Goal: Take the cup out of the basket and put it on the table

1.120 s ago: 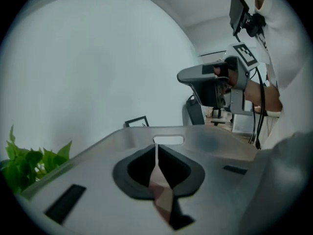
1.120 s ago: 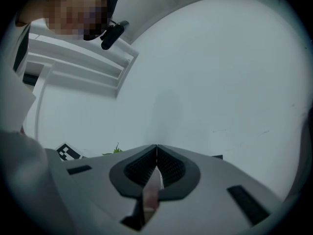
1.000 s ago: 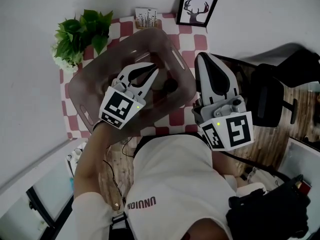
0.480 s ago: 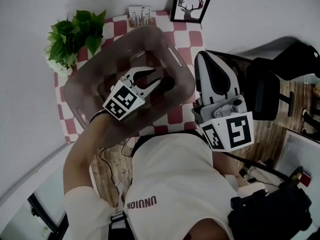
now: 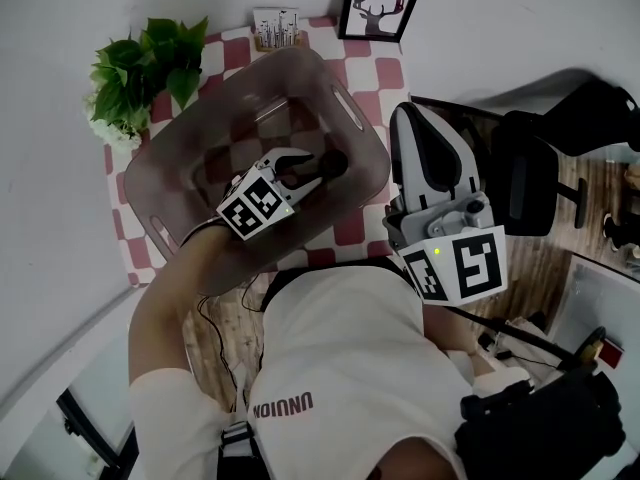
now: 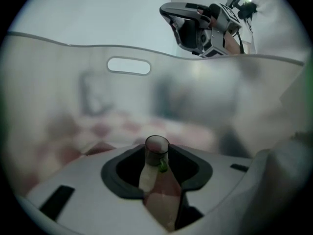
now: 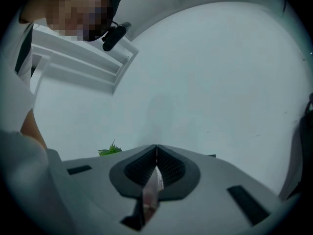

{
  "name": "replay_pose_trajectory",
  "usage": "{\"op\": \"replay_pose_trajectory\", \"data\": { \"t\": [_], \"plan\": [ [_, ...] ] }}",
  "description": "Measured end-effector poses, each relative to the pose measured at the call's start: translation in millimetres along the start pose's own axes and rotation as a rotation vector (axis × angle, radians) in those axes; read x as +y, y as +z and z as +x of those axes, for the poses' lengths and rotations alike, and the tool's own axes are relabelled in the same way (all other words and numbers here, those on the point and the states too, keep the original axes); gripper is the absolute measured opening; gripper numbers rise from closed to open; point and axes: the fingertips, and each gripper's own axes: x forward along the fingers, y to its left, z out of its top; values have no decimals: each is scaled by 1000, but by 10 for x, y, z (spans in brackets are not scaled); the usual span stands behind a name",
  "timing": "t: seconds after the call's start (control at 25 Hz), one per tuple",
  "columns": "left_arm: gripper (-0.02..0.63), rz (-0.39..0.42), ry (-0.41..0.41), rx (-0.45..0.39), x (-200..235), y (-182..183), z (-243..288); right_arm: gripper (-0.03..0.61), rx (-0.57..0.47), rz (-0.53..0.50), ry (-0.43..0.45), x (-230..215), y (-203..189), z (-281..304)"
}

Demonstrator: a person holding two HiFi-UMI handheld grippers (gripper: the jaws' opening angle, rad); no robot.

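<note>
A small dark translucent cup [image 5: 335,164] stands upright on the floor of the brown see-through basket [image 5: 160,153]. My left gripper [image 5: 312,168] reaches down inside the basket, its jaws opening and its tips just short of the cup. In the left gripper view the cup [image 6: 157,150] shows in the gap of that gripper [image 6: 157,168], with neither pad pressing on it. My right gripper [image 5: 406,114] hangs above the table's right edge, outside the basket, shut on nothing; in its own view the right gripper [image 7: 156,154] faces a bare white wall.
The basket takes up most of the red-and-white checked table [image 5: 392,74]. A green plant [image 5: 140,68] stands at the back left, a card holder [image 5: 275,28] and a framed deer picture [image 5: 375,8] at the back. A black chair [image 5: 540,183] is at the right.
My left gripper has gone deeper into the basket and nearer the cup, and its jaws have spread apart. The right gripper has stayed put.
</note>
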Motion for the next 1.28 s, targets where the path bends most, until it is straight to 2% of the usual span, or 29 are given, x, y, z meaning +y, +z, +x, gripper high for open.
{"op": "replay_pose_trajectory", "data": {
  "t": [0.28,0.92,1.28],
  "plan": [
    [146,39,-20,55,-59,-167,86,18,8,2,-13,6,-26,-24],
    [146,-23,-43,90,-132,-373,321,18,21,-3,-35,-33,-52,-41],
    [144,-22,-23,99,-146,-449,347,18,41,-2,-51,-43,-94,-55]
  ]
}}
